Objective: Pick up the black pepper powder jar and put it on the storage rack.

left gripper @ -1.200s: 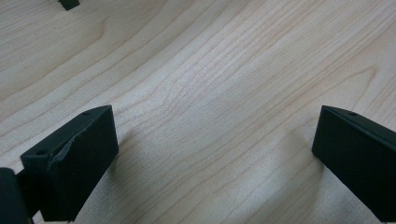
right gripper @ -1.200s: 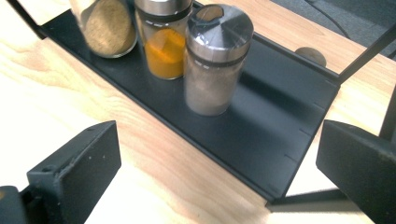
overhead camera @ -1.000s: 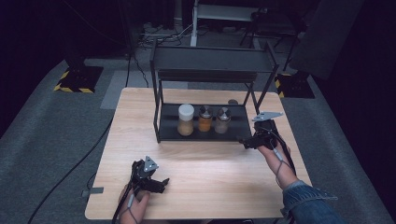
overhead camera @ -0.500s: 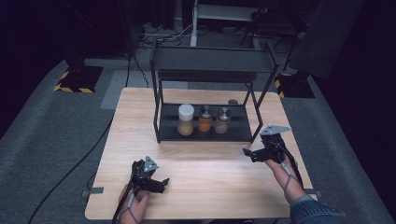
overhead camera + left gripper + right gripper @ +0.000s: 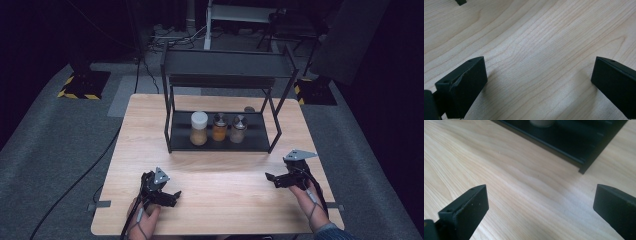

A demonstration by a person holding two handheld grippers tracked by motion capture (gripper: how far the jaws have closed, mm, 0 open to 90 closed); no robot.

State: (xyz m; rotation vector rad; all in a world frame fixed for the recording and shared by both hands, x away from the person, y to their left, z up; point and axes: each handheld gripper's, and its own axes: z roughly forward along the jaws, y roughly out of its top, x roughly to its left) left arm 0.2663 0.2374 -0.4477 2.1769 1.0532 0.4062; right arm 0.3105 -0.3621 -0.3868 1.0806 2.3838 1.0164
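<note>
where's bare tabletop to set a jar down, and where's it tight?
Free: the wooden table between the left gripper and right gripper, in front of the black rack. Crowded: the rack's lower shelf, left half, where three jars stand together; its right end is bare.

High view above table [image 5: 220, 200], gripper views close over its wood
</note>
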